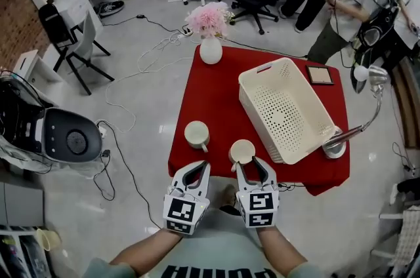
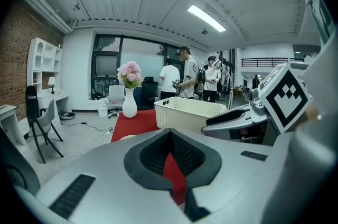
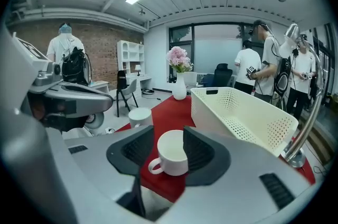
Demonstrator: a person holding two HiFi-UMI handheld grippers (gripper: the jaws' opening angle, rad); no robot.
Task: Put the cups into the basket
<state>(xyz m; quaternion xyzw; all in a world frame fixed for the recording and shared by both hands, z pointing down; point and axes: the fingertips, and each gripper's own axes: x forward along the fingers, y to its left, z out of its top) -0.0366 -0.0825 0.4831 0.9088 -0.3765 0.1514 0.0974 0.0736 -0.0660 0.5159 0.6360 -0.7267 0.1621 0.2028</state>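
Released at the right gripper: jaws parted, one on either side of a white cup, not pressing on it. Upright on the red bench, handle turned toward the left jaw, the right jaw's pad just beside the cup's wall. Clenched at the left gripper: jaws pad to pad, only red cloth seen through the small gap behind the tips. Ahead of the left jaws and slightly left, a second cup, upright and apart from them. Ahead and to the right of the right jaws, a white perforated basket, both cups outside it. Far beyond both pairs of jaws, a white vase with pink flowers near the bench's far edge.
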